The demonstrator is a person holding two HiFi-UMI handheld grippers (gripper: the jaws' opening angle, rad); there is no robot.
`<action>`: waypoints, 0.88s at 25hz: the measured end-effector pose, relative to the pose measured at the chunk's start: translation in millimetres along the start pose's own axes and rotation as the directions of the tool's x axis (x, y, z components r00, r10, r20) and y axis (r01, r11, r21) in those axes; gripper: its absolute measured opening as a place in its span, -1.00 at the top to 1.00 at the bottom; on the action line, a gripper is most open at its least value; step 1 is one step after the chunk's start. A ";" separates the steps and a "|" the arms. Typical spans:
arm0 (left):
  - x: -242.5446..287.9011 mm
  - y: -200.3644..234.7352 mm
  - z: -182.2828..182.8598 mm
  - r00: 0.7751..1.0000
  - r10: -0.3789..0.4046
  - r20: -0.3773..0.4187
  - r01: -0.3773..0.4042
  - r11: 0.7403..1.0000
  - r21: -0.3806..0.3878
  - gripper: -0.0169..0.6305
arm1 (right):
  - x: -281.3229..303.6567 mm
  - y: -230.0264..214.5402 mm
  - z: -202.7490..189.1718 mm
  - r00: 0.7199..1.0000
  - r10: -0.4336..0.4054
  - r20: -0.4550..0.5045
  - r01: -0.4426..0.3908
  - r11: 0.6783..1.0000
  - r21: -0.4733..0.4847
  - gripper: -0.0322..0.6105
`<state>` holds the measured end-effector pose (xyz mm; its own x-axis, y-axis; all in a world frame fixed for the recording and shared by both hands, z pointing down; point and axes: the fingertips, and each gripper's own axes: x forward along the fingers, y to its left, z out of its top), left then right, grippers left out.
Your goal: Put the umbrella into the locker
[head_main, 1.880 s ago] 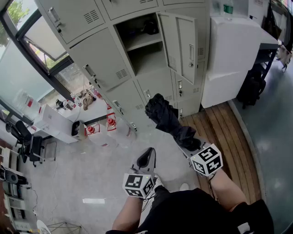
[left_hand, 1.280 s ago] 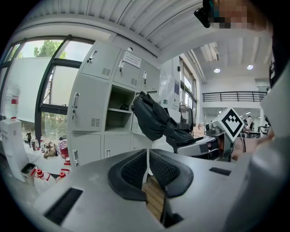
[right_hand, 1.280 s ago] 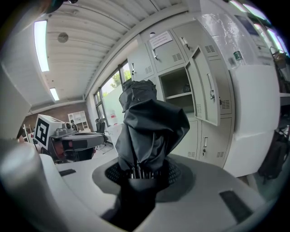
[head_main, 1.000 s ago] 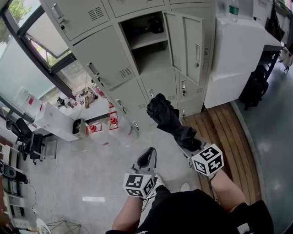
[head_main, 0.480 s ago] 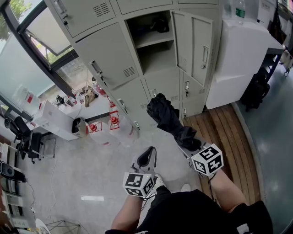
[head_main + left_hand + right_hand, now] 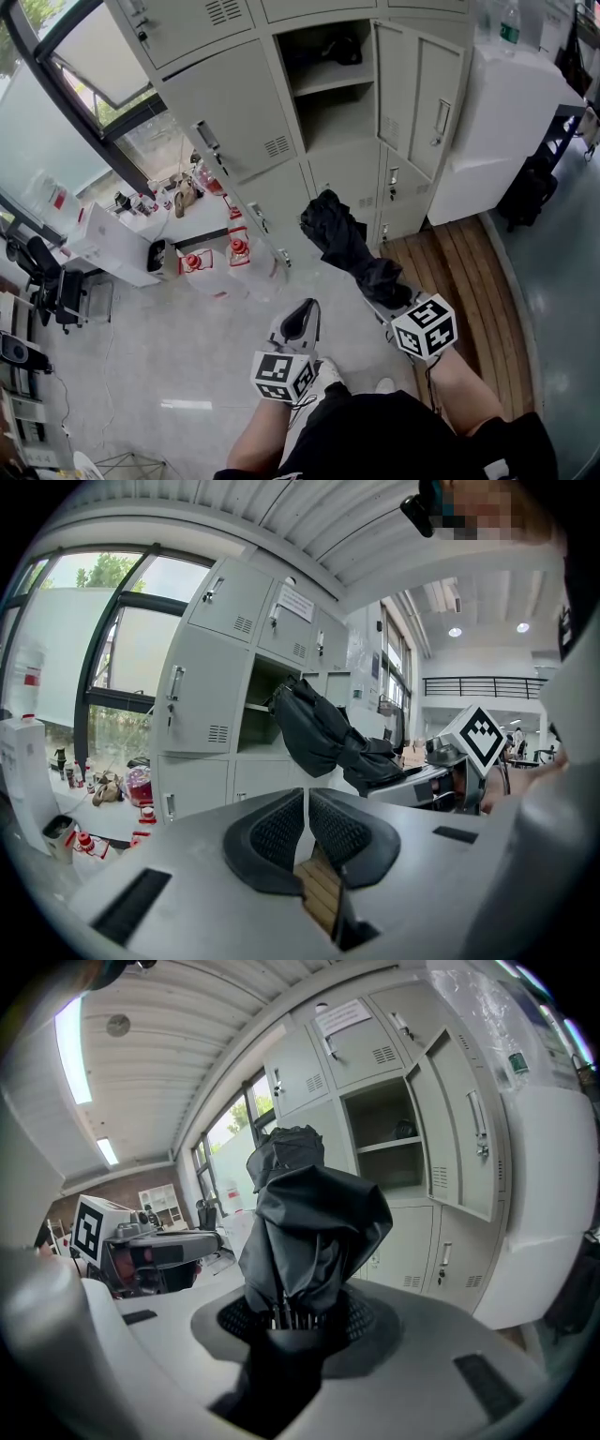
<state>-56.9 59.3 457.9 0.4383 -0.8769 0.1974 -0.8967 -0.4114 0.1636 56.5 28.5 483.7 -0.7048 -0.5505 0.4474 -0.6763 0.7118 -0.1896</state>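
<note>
Black umbrella [image 6: 342,246] in right gripper [image 6: 292,1321]; locker [image 6: 333,112] (grey) open.

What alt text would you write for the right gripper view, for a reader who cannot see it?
The right claw grips a folded black umbrella, which sticks up in front of the camera. Beyond it stands a wall of grey lockers, one locker open with a shelf inside and its door swung to the right.
</note>
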 end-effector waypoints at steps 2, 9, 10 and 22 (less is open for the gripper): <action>1.3 9.5 2.2 1.000 0.000 -0.001 0.000 1.000 -0.001 0.86 | 8.3 1.0 3.7 1.000 -0.001 -0.003 0.001 1.000 0.002 0.28; 4.6 44.4 5.2 1.000 -0.002 -0.007 0.002 1.000 -0.010 0.86 | 39.4 7.0 14.3 1.000 -0.006 -0.012 0.006 1.000 0.006 0.28; 5.4 49.0 6.2 1.000 -0.004 -0.008 0.004 1.000 -0.011 0.86 | 44.1 7.9 16.2 1.000 -0.007 -0.014 0.007 1.000 0.006 0.28; 21.4 108.4 11.3 0.999 -0.045 -0.022 0.045 0.999 -0.007 0.86 | 102.5 14.9 37.6 0.999 -0.028 -0.023 0.029 0.999 0.021 0.28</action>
<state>-145.4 -6.8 468.9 0.4792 -0.8519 0.2113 -0.8758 -0.4482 0.1792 -33.9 -33.7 493.8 -0.6803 -0.5605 0.4723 -0.7008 0.6861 -0.1953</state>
